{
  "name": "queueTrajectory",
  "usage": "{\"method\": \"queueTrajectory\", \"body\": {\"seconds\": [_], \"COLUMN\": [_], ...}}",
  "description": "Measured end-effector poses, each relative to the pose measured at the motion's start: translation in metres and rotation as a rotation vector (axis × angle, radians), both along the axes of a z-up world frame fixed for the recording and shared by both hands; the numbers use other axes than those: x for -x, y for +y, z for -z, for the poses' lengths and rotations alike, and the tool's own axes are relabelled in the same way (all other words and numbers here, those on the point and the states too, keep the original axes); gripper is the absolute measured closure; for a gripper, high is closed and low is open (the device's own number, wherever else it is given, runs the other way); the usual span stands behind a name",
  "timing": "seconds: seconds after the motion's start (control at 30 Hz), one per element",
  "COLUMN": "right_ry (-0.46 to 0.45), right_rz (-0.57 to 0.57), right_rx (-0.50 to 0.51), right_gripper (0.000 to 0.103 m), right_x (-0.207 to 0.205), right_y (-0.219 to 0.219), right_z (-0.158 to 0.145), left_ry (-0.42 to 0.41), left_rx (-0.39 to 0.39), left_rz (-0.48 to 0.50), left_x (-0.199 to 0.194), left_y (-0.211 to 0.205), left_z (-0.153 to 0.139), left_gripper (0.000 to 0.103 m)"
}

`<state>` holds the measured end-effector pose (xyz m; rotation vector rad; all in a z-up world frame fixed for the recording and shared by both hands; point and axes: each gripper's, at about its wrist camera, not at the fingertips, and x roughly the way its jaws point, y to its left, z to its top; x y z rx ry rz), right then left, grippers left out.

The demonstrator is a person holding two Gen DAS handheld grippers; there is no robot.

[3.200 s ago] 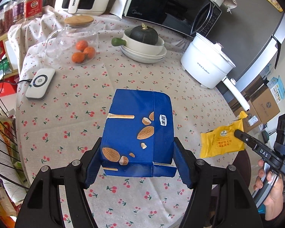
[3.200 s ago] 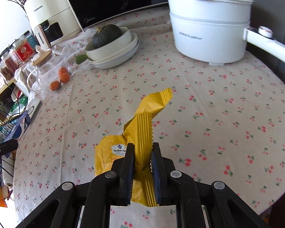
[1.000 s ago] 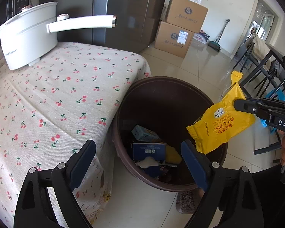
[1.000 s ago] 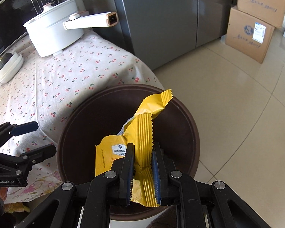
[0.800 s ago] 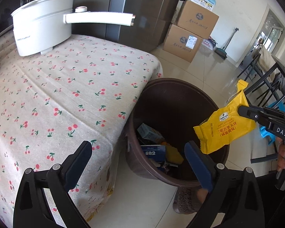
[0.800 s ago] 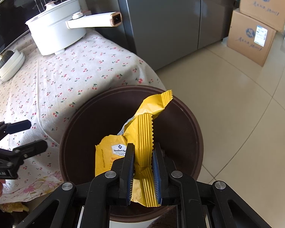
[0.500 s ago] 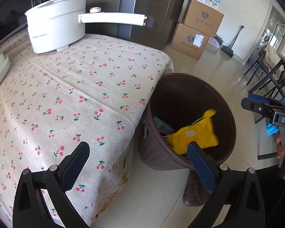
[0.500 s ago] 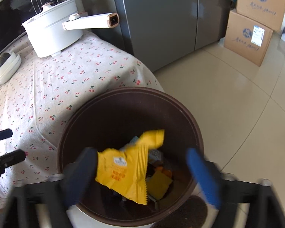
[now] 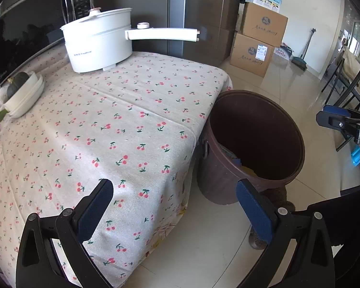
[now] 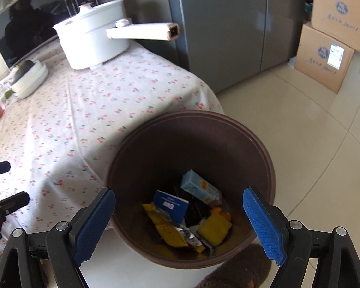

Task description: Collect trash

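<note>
We start at the left of the table (image 9: 132, 120), which is draped in a cloth printed with small cherries. At its far left edge sits a stack of pale dishes (image 9: 24, 96) with a dark green squash (image 9: 16, 81) on top; behind them runs a black microwave (image 9: 36, 31). Next along, a white electric pot (image 9: 98, 40) stands near the back of the table, its long handle reaching out past the table edge toward the grey fridge (image 10: 228, 24).

Our left gripper (image 9: 175, 204) hangs over the table's near corner, jaws spread wide — nothing between the blue pads. One pad sits above the cloth, the other above the floor just beside the bin.

Right of the table, and close against its corner, stands the brown trash bin (image 10: 122, 158) on the tiled floor. Inside we see the trash: the yellow snack wrapper (image 10: 170, 228) lying crumpled with its silver lining showing, a dark blue box (image 10: 171, 205) partly over it, a pale blue carton (image 10: 199, 187) toward the back, and a smaller yellow packet (image 10: 214, 228) to the right.

Our right gripper (image 10: 180, 218) is poised above the bin's mouth. Its jaws have just been opening and now stand released — empty, pads well apart either side of the bin opening.

Further right, cardboard boxes (image 10: 328, 48) are stacked by the fridge.
</note>
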<state>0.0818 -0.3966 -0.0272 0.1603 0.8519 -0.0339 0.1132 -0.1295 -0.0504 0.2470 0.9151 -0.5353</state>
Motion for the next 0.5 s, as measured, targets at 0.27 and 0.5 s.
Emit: {"method": "queueTrajectory", "body": {"seconds": [0.27, 0.5], "right_ry": [-0.063, -0.111], "right_rz": [-0.064, -0.101], "right_rx": [0.078, 0.088], "right_gripper": [0.009, 0.008], "right_x": [0.015, 0.030], "right_y": [0.037, 0.065], "right_z": [-0.012, -0.014], "left_ry": [-0.042, -0.090], "left_rx": [-0.004, -0.028], "left_rz": [-0.132, -0.275], "left_x": [0.031, 0.055], "left_y": [0.033, 0.065], "left_z": [-0.015, -0.026], "left_gripper": [0.000, 0.000]}}
